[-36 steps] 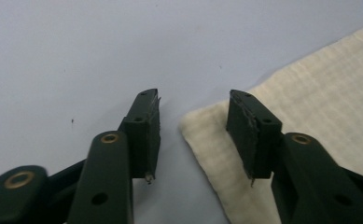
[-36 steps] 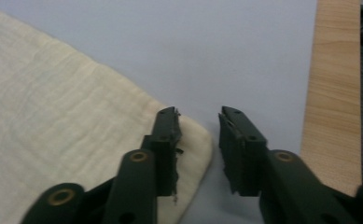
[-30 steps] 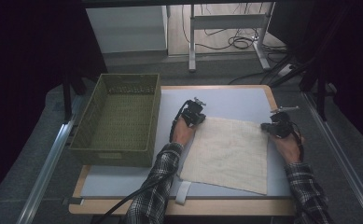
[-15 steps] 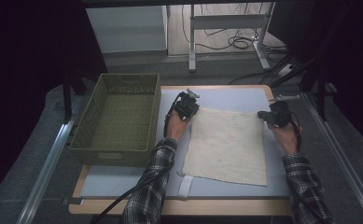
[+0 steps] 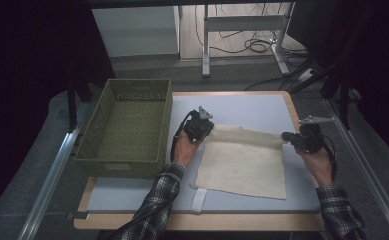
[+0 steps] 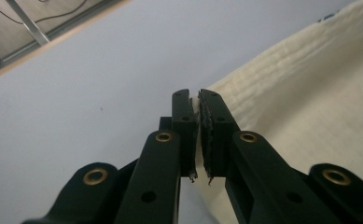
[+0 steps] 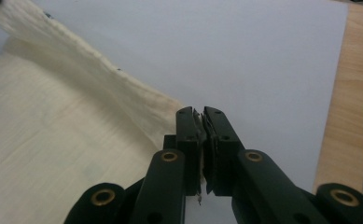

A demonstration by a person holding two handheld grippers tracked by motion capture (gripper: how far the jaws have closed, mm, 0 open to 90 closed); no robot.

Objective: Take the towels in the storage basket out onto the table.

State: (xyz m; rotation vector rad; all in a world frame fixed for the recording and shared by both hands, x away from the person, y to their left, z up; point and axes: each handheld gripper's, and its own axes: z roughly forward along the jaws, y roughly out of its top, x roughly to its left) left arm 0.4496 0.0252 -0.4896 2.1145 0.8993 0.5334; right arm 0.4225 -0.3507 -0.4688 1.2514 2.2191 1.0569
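High view: a cream-coloured rectangular woven cloth [image 5: 242,165] is lying on the pale grey mat of a wooden-edged counter [image 5: 242,107], and a person in plaid sleeves is gripping its far edge with black tongs in each hand. The left tongs [image 5: 205,131] are pinching the far left corner of the cloth, just beside an olive-green plastic lattice basket [image 5: 127,127] that is sitting on the counter's left side. The right tongs [image 5: 288,139] are pinching the far right corner. Between the two, the far edge of the cloth is lifting off the mat in a raised fold, while the near part is resting flat. A white strap [image 5: 199,200] is hanging off the near edge of the counter beneath the cloth's near left corner.

Left gripper view: the left tongs [image 6: 198,100] are pressing together with a thin sliver of cream cloth [image 6: 310,93] caught between their tips; the cloth is spreading away to the right over the grey mat.

Right gripper view: the right tongs [image 7: 201,116] are likewise clamping the cloth's [image 7: 53,126] edge, with the lifted fold stretching away toward the upper left and the counter's wooden rim [image 7: 347,107] running along the right.
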